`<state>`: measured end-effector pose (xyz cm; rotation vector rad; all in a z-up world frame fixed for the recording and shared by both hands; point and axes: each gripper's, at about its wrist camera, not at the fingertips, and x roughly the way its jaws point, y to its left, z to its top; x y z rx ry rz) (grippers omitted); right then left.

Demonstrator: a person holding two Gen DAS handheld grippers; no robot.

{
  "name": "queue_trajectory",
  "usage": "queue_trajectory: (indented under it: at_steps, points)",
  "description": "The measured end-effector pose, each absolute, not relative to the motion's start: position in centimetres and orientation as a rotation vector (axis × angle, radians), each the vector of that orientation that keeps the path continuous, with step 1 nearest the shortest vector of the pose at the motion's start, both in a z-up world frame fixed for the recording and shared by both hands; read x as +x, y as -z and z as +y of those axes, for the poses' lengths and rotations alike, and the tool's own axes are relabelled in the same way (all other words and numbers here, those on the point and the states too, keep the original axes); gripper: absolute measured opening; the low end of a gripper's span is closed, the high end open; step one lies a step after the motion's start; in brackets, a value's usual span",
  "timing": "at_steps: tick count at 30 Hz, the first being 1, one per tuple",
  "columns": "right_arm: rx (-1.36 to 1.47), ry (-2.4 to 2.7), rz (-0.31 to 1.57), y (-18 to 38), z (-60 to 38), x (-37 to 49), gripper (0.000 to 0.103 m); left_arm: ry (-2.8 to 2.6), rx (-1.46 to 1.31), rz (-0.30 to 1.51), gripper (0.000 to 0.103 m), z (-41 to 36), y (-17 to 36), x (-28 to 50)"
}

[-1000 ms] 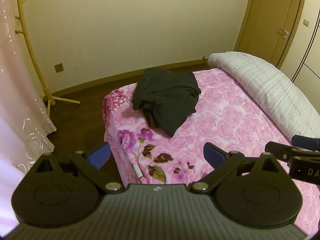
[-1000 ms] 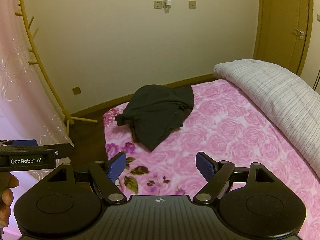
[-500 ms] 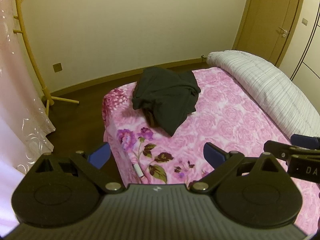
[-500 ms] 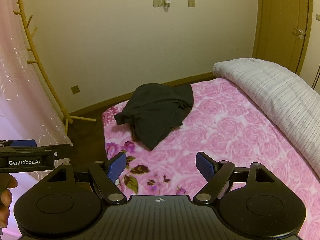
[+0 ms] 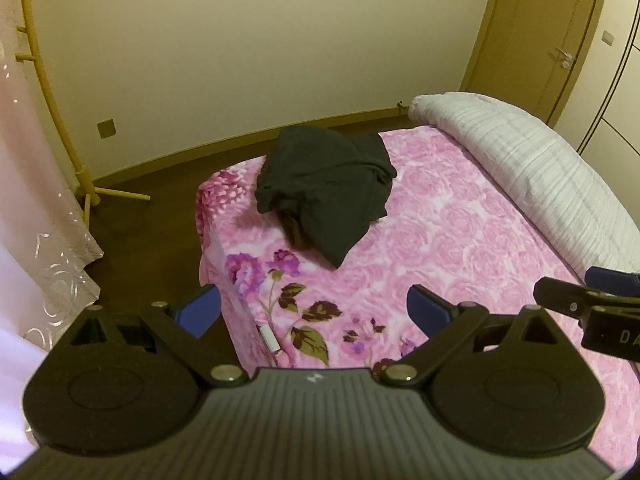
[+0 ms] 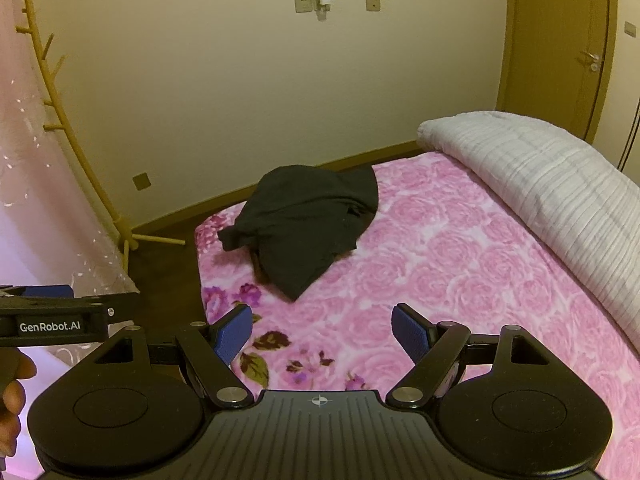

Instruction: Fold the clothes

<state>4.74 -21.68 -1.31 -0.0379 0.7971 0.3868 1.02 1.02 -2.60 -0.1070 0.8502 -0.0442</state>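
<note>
While I hold my left gripper (image 5: 313, 310) above the bed's near corner, its blue pads spread wide and grasping nothing, the left view shows the dark garment (image 5: 326, 188) lying crumpled on the bed (image 5: 460, 248), near the far corner, well apart from my fingers. A white quilt (image 5: 532, 176) lies rolled along the bed's right side. A wooden rack (image 5: 52, 92) stands on the floor left of the bed, by the curtain (image 5: 36, 216). My right gripper pokes in at the right edge.

In the right view, my right gripper (image 6: 322, 334) is likewise spread and empty over the bed (image 6: 460, 280). The garment (image 6: 308, 224) sits ahead, near the bed's left edge. The left gripper (image 6: 52, 316) shows left of the bed.
</note>
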Motion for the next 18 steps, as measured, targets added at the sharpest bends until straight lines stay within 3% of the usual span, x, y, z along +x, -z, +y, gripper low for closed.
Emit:
queue_trajectory:
  at_steps: [18]
  points:
    - [-0.030,-0.306,0.830,2.1,-18.0,8.0,0.080,0.099,-0.098,0.894,0.098,4.1,4.5,6.3]
